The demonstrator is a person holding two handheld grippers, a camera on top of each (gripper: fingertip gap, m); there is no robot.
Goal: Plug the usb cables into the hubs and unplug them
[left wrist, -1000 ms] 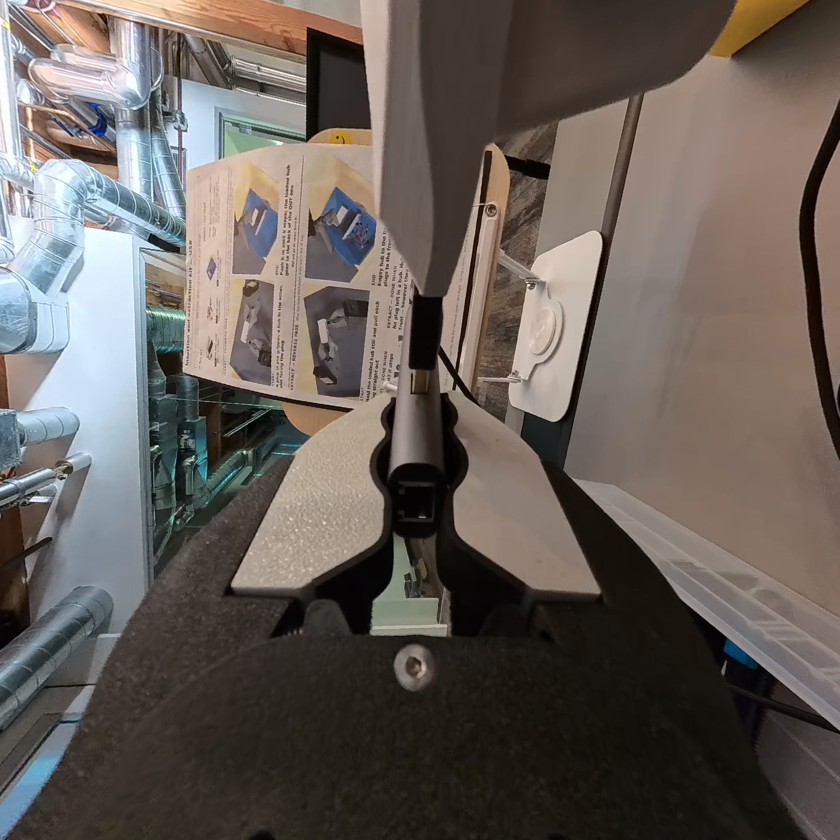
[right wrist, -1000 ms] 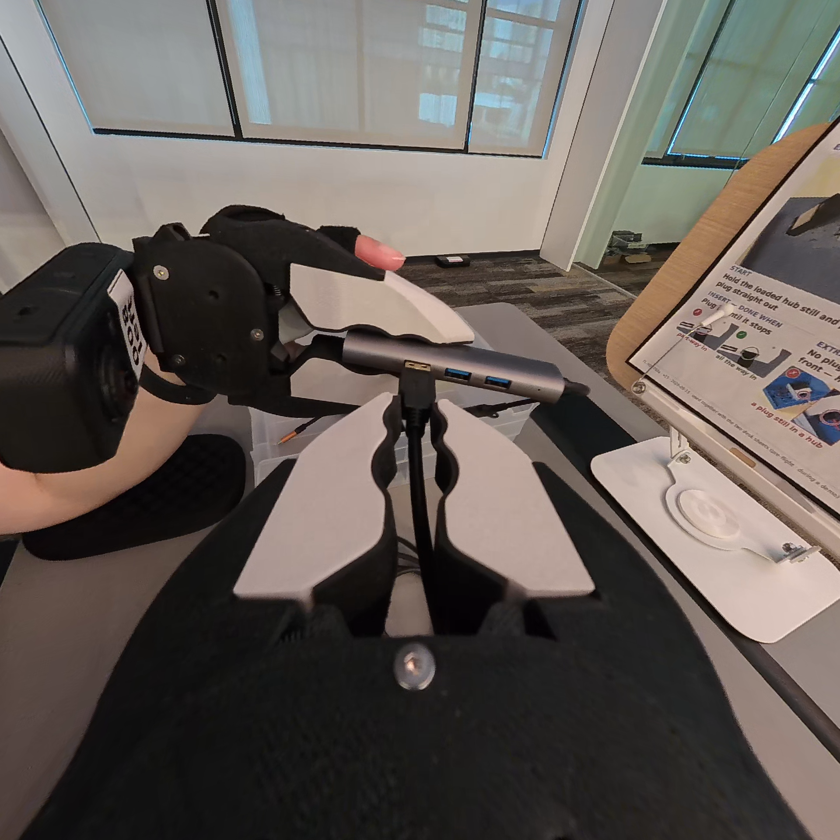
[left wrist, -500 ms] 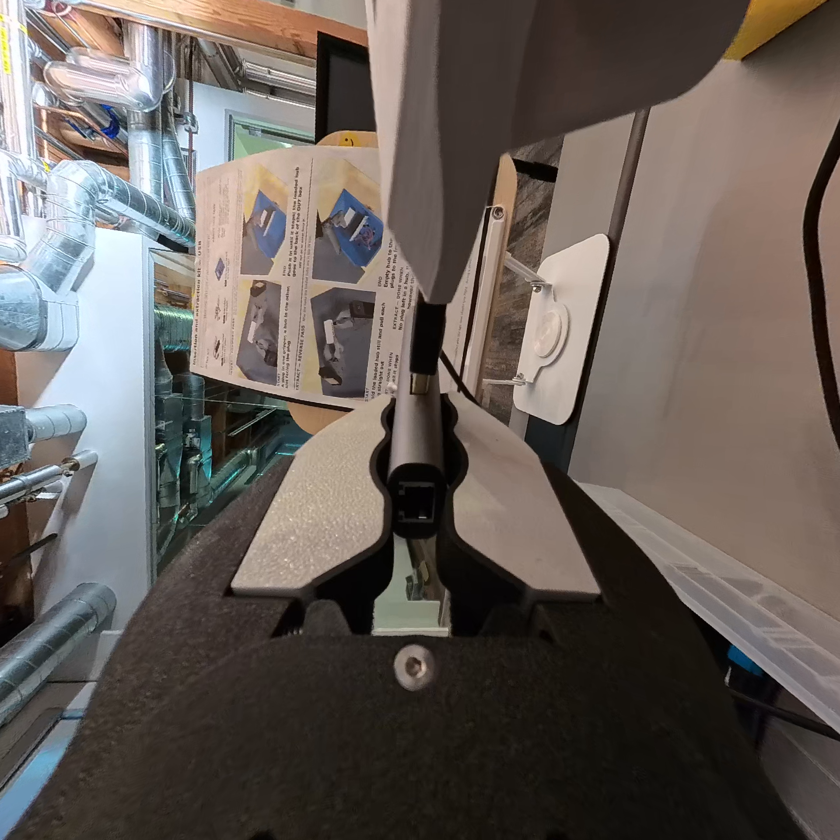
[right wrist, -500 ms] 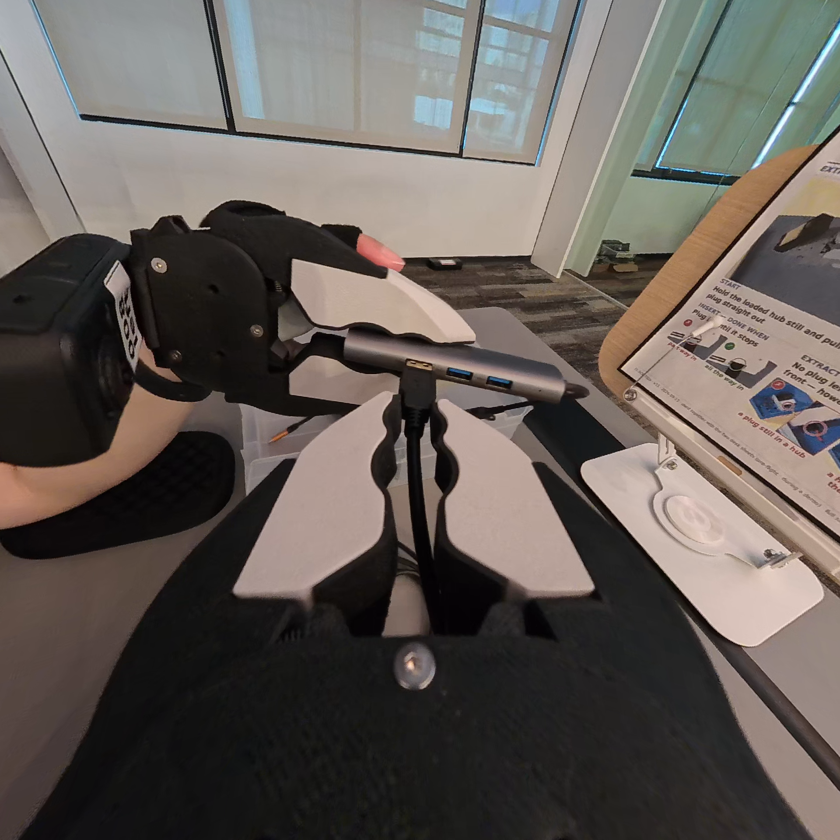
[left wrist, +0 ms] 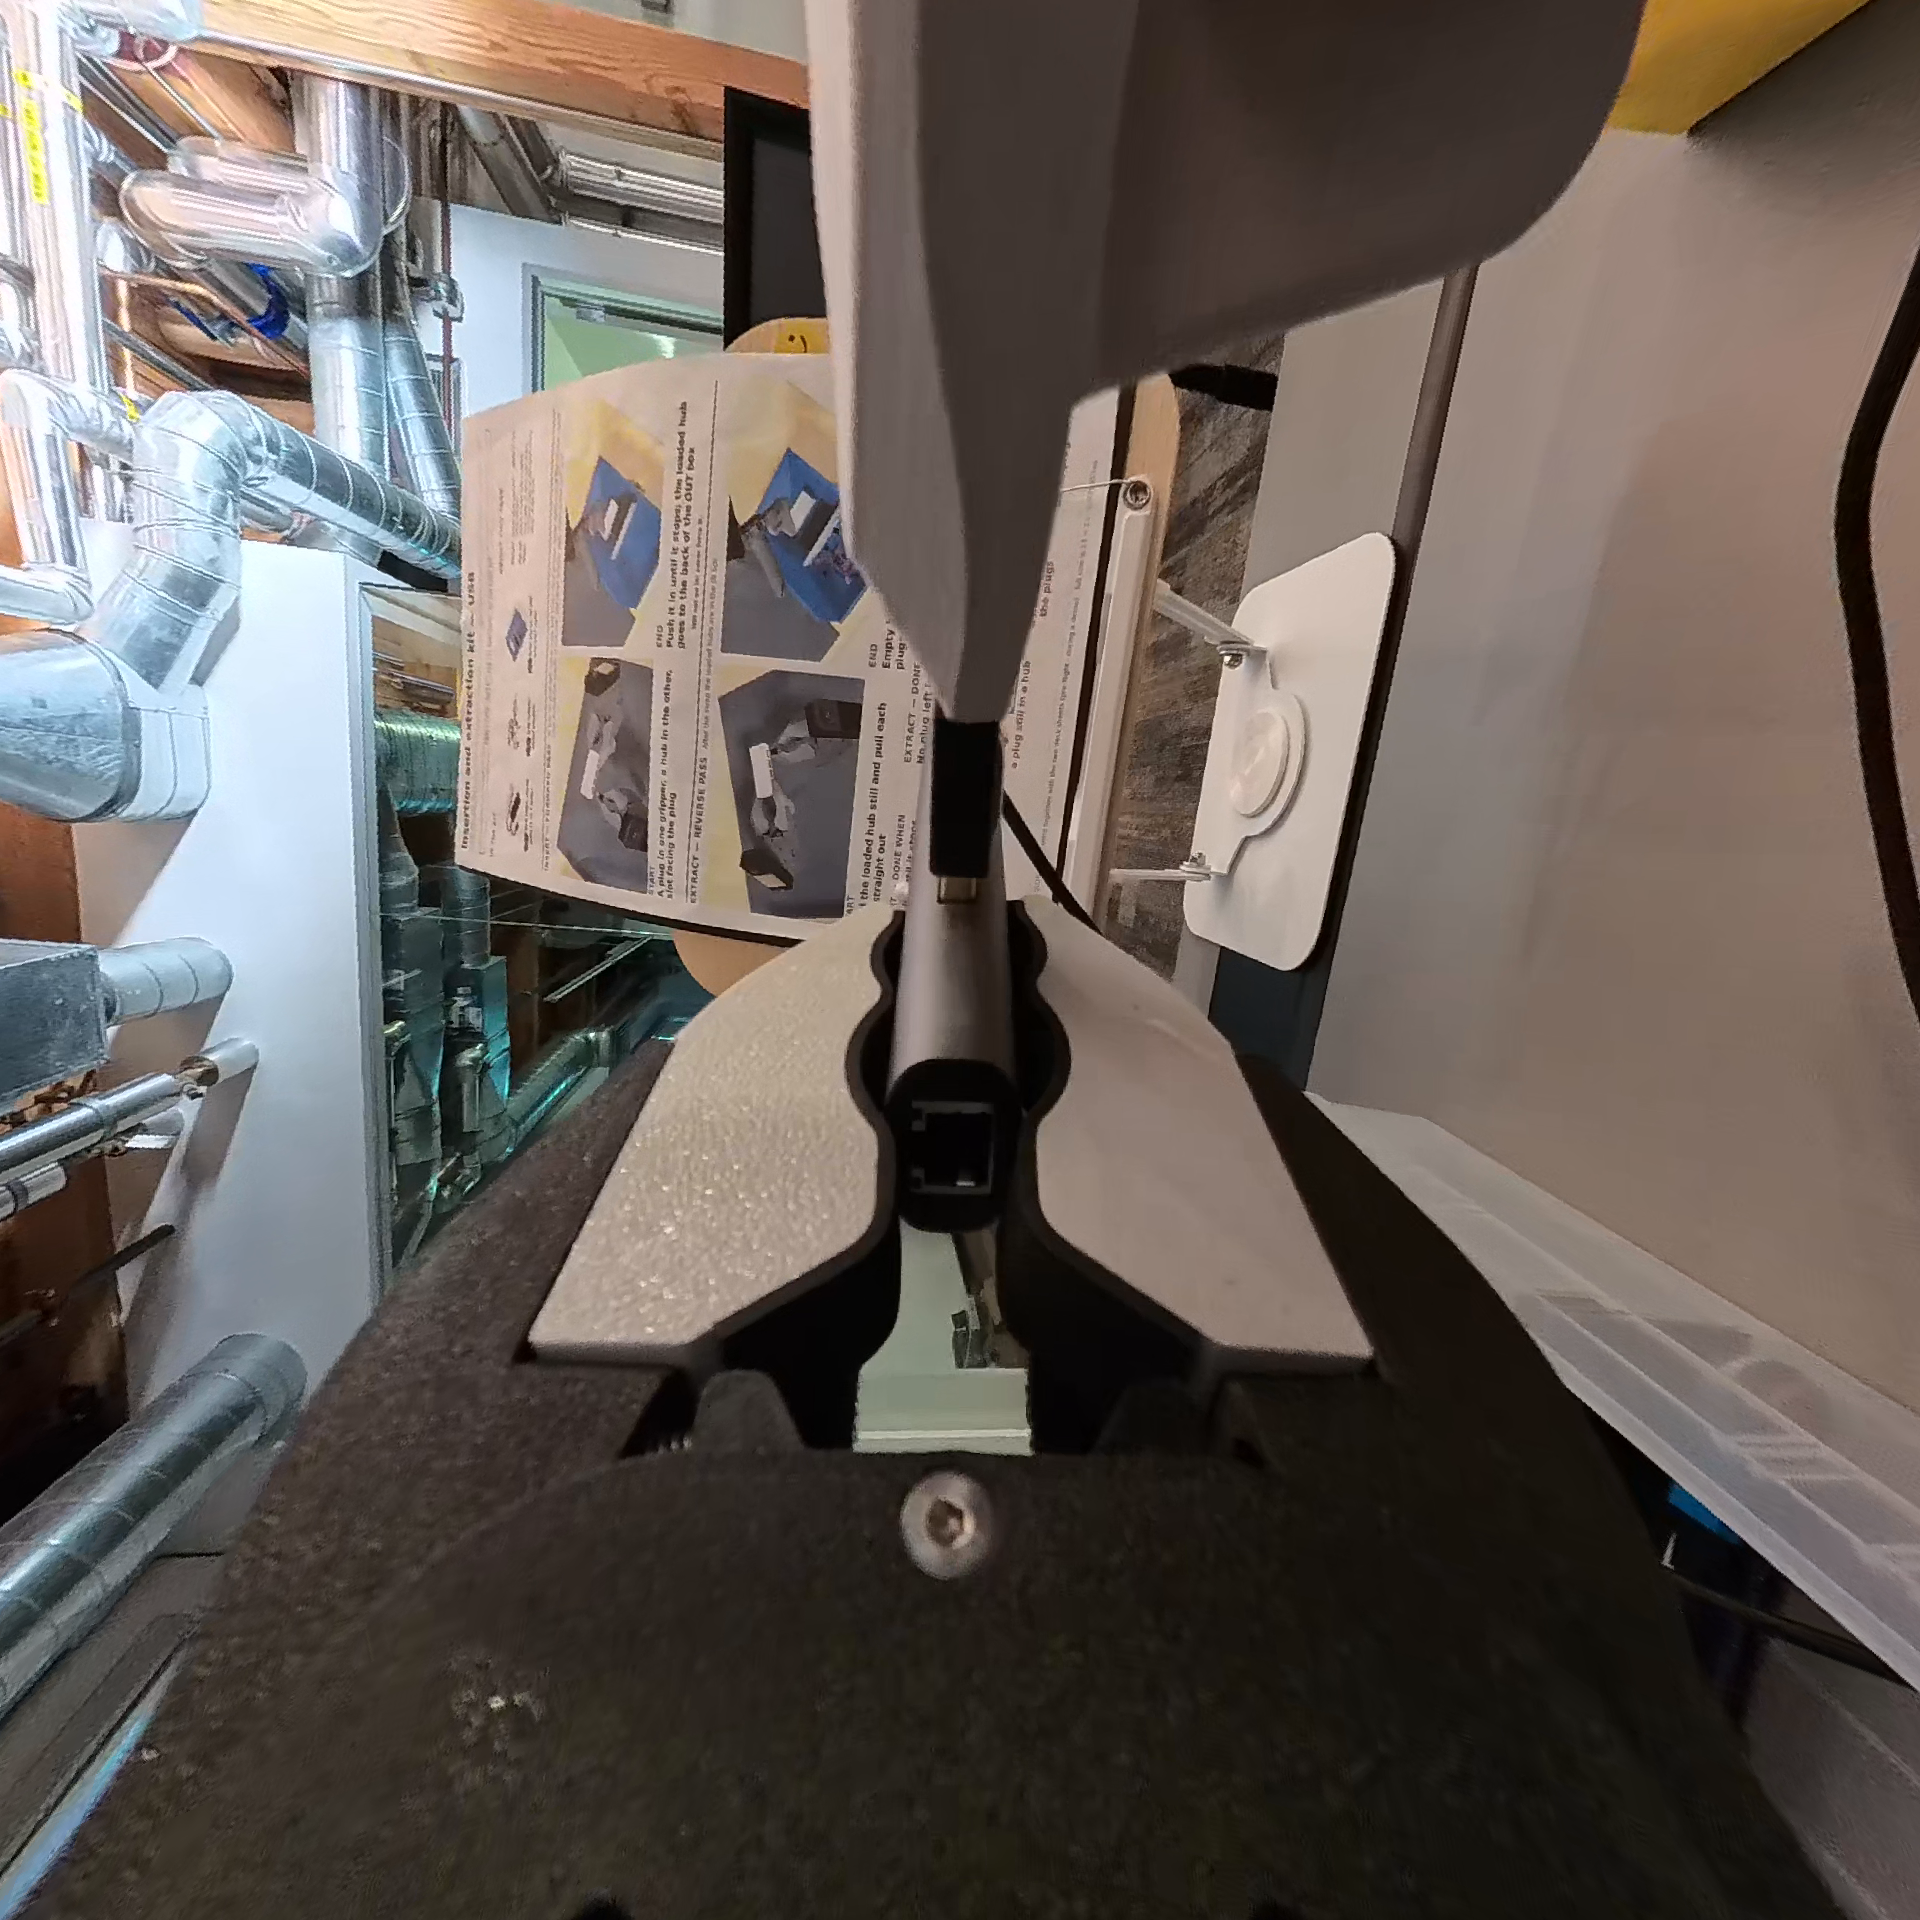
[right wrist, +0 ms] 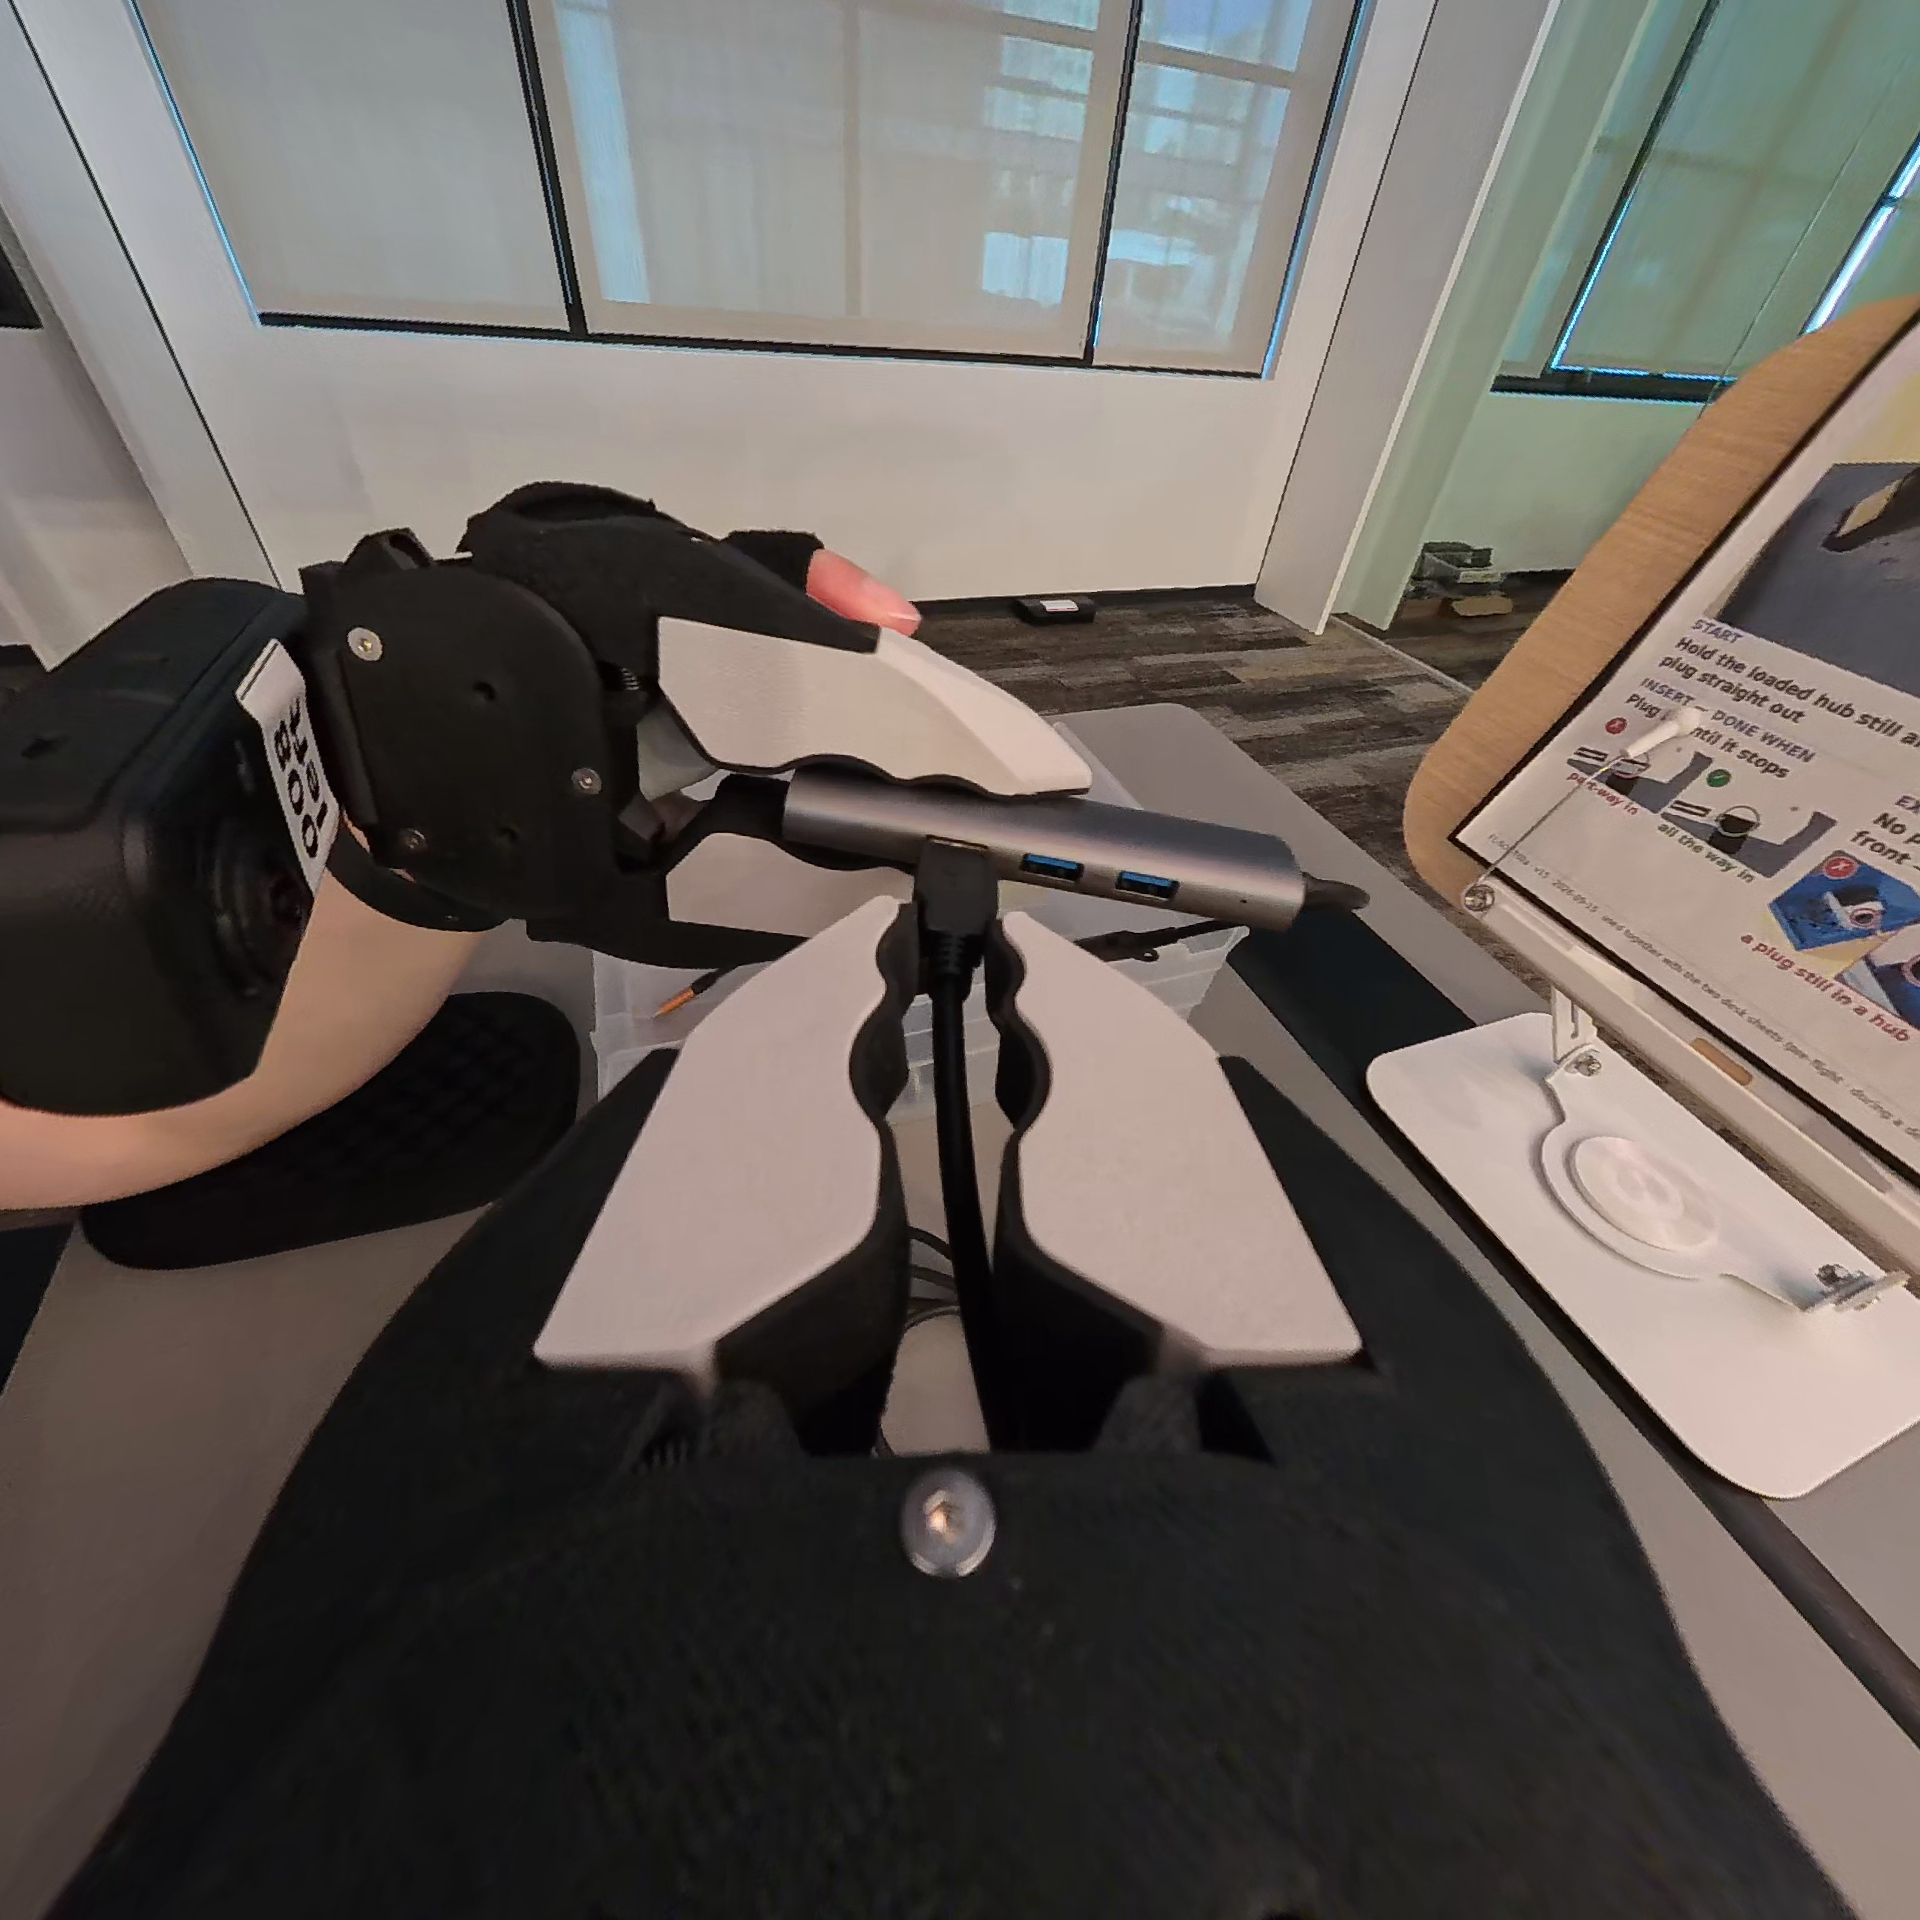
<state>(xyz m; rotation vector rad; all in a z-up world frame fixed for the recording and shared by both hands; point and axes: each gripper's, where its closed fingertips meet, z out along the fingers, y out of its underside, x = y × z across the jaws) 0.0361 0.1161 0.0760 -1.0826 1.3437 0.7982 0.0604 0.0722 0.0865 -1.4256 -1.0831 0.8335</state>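
Right now the grey USB hub (right wrist: 1049, 831) hangs in the air above the table, lying roughly level, its near-left end pinched between the fingers of the left gripper (right wrist: 966, 774), which is clamped on it from the left. A black USB plug (right wrist: 954, 883) sits in the hub's leftmost side port, just left of two blue ports; in the left wrist view a sliver of the plug's metal tip (left wrist: 961, 888) shows at the hub's edge. The plug's black cable (right wrist: 961, 1122) runs back toward the camera between the white fingers (right wrist: 748, 1132) of the right gripper (right wrist: 951, 935), which is closed on the plug's strain relief. Below the hub sits a clear plastic bin (right wrist: 1164, 977) on the grey table (right wrist: 208, 1403). To the right, a white stand base (right wrist: 1621, 1226) holds a tilted instruction sheet (right wrist: 1766, 810) backed by a wooden board (right wrist: 1621, 540). Far behind are large windows (right wrist: 727, 156).
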